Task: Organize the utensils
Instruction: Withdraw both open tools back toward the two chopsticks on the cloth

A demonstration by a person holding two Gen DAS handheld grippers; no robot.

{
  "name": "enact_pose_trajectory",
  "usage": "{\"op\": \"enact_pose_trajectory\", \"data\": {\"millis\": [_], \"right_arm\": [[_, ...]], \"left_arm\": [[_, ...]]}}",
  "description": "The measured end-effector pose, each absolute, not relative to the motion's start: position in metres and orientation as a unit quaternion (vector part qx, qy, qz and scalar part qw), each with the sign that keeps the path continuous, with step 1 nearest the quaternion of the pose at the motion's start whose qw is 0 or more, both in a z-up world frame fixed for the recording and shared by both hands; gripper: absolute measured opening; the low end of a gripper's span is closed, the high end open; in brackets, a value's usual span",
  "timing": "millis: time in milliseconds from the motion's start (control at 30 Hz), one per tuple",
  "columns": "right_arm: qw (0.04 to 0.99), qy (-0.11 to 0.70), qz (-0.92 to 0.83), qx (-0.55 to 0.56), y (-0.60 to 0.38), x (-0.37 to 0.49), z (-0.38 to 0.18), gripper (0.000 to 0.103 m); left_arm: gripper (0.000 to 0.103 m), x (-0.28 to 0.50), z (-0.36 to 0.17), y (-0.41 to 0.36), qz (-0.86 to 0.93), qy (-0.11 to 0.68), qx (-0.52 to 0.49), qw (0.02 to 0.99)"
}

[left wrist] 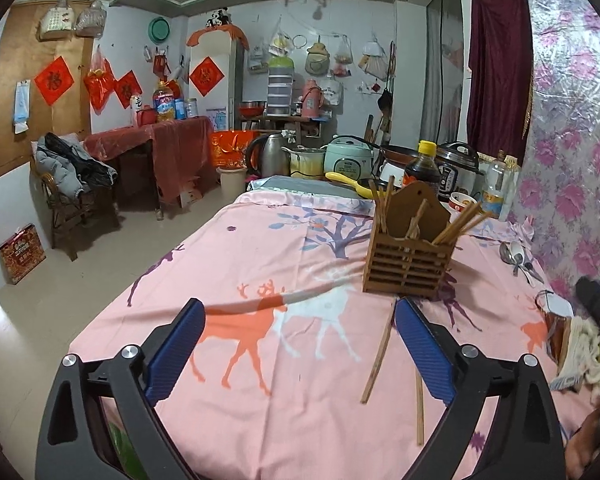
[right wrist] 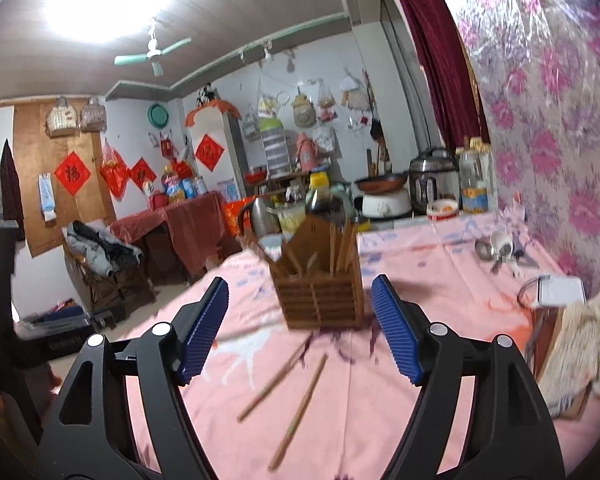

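Observation:
A brown slatted wooden utensil holder [left wrist: 409,261] stands upright on the pink deer-print cloth [left wrist: 260,400] with several chopsticks in it. Two loose chopsticks [left wrist: 378,356] lie on the cloth in front of it. A few spoons [left wrist: 518,258] lie at the right by the wall. My left gripper [left wrist: 300,320] is open and empty above the cloth, the loose chopsticks by its right finger. In the right wrist view the holder [right wrist: 320,288] sits just beyond my open, empty right gripper [right wrist: 300,300], and the two loose chopsticks [right wrist: 300,400] lie between its fingers.
A folded towel and a white box [right wrist: 560,290] lie at the right edge by the floral wall [left wrist: 572,160]. A soy sauce bottle [left wrist: 422,168], rice cookers [left wrist: 348,156], a kettle and a pan stand at the table's far end. The table's left edge drops to the floor.

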State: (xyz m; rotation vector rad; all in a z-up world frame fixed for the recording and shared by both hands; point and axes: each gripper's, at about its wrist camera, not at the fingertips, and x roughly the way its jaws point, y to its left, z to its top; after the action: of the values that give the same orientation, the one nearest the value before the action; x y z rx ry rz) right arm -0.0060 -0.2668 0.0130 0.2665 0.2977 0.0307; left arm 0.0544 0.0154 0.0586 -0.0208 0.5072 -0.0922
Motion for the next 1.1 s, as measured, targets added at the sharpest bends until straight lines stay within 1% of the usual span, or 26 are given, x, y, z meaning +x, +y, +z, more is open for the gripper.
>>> {"op": "enact_pose_trajectory", "data": {"millis": [133, 333, 533, 1100], "right_arm": [[0.977, 0.167, 0.018, 0.129, -0.266, -0.016, -0.006, 0.075], [0.972, 0.206, 0.009, 0.11, -0.264, -0.023, -0.038, 0.076], [0.964, 0.243, 0.013, 0.111, -0.26, -0.017, -0.062, 0.076], [0.95, 0.303, 0.049, 0.062, -0.221, 0.0, -0.102, 0.076]], "left_arm": [[0.097, 0.034, 0.052, 0.013, -0.037, 0.244, 0.0, 0.969], [0.097, 0.02, 0.041, 0.007, -0.025, 0.24, 0.014, 0.97], [0.097, 0.028, 0.026, 0.004, -0.024, 0.256, 0.019, 0.966], [0.097, 0.06, -0.022, 0.024, -0.009, 0.315, -0.002, 0.949]]}}
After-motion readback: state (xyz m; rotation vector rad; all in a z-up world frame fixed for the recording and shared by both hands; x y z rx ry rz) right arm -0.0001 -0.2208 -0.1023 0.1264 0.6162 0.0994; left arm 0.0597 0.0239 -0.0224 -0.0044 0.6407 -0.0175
